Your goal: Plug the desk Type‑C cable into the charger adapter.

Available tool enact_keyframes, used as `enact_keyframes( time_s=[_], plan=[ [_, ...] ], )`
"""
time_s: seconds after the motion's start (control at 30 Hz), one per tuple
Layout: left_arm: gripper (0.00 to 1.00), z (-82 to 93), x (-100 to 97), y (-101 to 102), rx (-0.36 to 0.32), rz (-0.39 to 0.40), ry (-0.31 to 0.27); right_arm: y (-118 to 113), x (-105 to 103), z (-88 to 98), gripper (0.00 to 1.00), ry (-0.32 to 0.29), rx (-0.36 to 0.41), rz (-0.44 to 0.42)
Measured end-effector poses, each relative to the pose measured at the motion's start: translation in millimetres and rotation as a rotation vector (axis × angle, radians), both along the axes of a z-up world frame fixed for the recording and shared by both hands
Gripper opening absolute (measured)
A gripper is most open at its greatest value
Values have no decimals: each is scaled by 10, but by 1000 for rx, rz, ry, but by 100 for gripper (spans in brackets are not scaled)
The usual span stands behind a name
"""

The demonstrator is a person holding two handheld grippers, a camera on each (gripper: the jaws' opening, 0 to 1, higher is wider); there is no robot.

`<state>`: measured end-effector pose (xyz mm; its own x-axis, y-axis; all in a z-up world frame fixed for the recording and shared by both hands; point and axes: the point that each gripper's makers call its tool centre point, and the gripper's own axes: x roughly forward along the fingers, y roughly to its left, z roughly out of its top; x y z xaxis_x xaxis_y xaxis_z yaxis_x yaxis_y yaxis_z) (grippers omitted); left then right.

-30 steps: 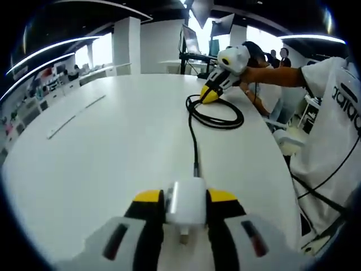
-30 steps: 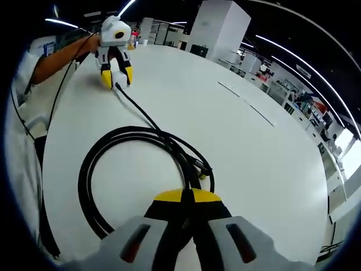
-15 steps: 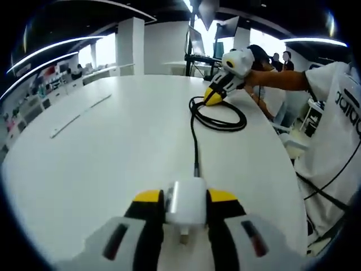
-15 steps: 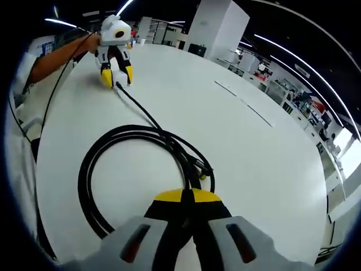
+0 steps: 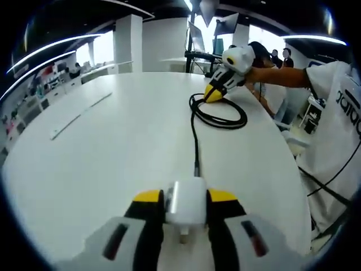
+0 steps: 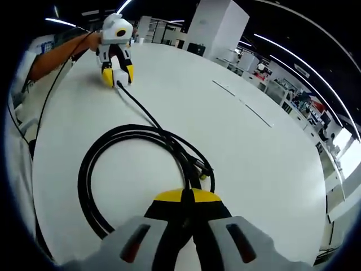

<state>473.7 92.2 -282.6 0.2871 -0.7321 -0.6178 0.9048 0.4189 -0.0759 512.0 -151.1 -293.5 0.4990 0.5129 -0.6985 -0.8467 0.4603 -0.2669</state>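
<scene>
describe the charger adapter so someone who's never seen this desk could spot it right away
On the big white oval table, follow the black cable away from its coiled loops. It ends at the charger adapter, a small white block clamped between the left gripper's yellow-tipped jaws, the one white blocky thing there.

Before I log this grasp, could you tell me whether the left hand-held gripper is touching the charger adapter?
Touching. In the left gripper view, the left hand-held gripper has its yellow-tipped jaws pressed against both sides of the white charger adapter.

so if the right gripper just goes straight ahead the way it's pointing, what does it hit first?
Most likely the coiled black cable lying on the white table just ahead of the right gripper, whose jaws look shut. Depth is hard to judge, so it could pass above the coil.
</scene>
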Motion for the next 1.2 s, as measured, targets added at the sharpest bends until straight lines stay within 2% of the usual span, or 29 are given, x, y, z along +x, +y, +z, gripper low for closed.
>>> enact_keyframes(
  time_s=[0.1, 0.23, 0.33, 0.4, 0.53, 0.57, 0.63, 0.77, 0.87, 0.97, 1.0, 1.1, 1.2],
  plan=[
    [29, -4, 64, 65, -9, 9, 1, 1, 1, 0, 2, 0, -1, 1],
    [31, 2, 28, 22, -24, 26, 0, 16, 6, 26, 5, -10, 16, 2],
    [40, 9, 24, 3, -33, 47, 2, 42, 28, 81, 8, -22, 56, -4],
    [41, 27, 129, 66, -52, 79, 8, 32, 48, 87, 9, -21, 66, -5],
    [42, 106, 54, -38, -118, 88, 0, 33, 50, 80, 13, -25, 69, -10],
    [42, 124, 24, -76, -126, 92, -17, 36, 55, 92, 14, -32, 84, -14],
    [43, 178, 63, -90, -127, 88, -101, 44, 59, 126, 16, -39, 124, -25],
    [53, 220, 8, -136, -148, 115, -127, 42, 101, 192, 19, -53, 193, -51],
    [67, 222, 72, -89, -165, 145, -137, 47, 129, 241, 21, -59, 241, -64],
    [74, 231, 129, -36, -197, 166, -149, 67, 134, 294, 23, -63, 300, -81],
    [78, 242, 152, -21, -218, 196, -142, 73, 136, 311, 24, -64, 317, -82],
    [81, 285, 124, -47, -242, 224, -163, 89, 162, 343, 28, -76, 348, -78],
    [88, 343, 202, 37, -269, 259, -189, 135, 164, 438, 32, -84, 439, -95]
  ],
)
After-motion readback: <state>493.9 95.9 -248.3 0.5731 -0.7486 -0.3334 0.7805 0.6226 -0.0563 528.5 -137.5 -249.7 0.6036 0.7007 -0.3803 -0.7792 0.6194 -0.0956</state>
